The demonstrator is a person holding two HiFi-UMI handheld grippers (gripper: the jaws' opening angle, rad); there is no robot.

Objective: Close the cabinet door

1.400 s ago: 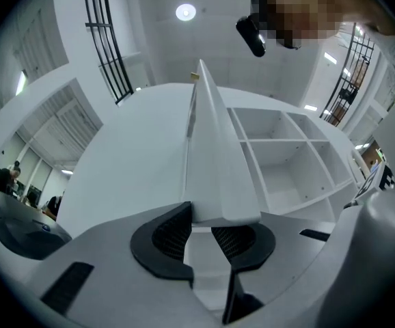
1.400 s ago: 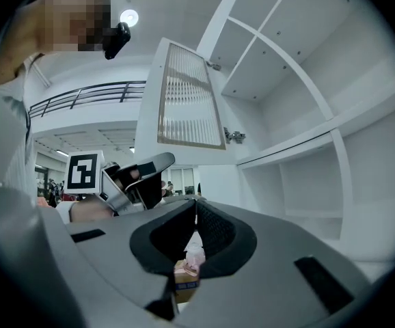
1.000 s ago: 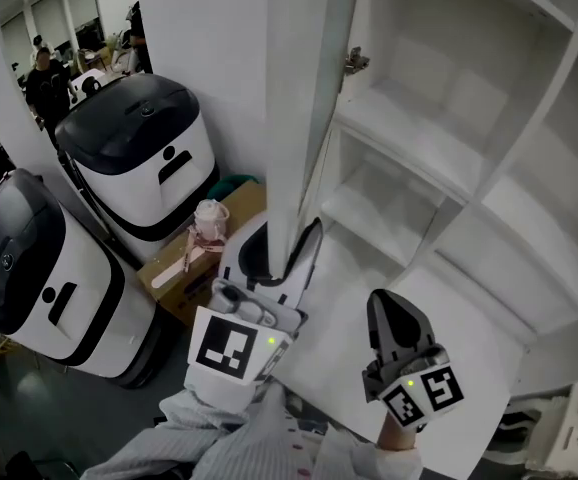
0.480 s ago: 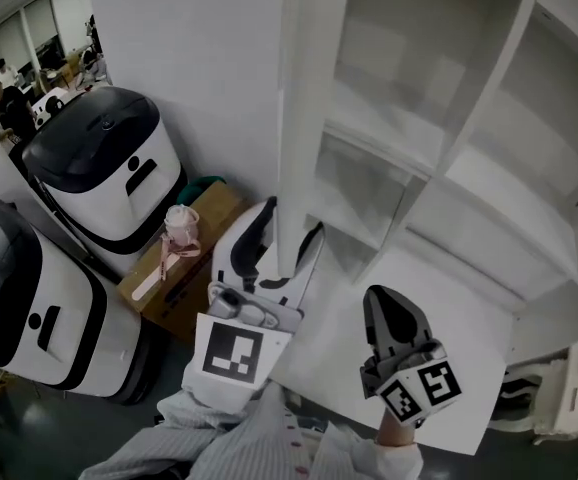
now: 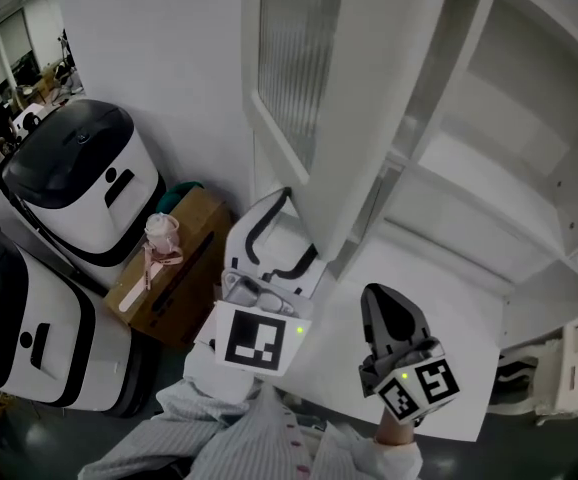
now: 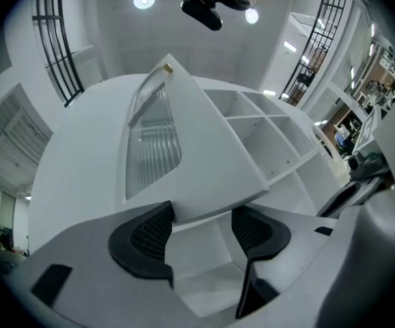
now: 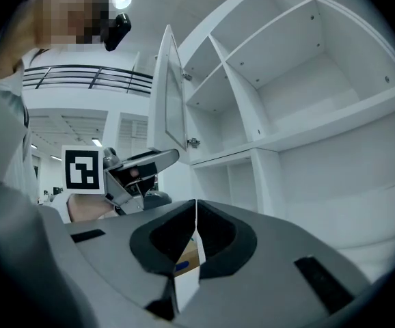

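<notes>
Letting go of a door standing ajar from the tall white open-shelved cabinet [image 5: 539, 68].

Opening the left gripper [image 5: 294, 226] around the lower corner of the white-framed, ribbed-glass cabinet door [image 5: 349, 88], apparently releasing it, likely to free the claw for a final push toward the cabinet front. Holding the right gripper [image 5: 384, 303] clenched on nothing before the cabinet's lower shelves, apparently spare. Seen only from the left gripper view: door edge between the spread pads [image 6: 146, 234]. Seen only from the right gripper view: small metal hinges [image 7: 193, 142] tying door to cabinet upright.
</notes>
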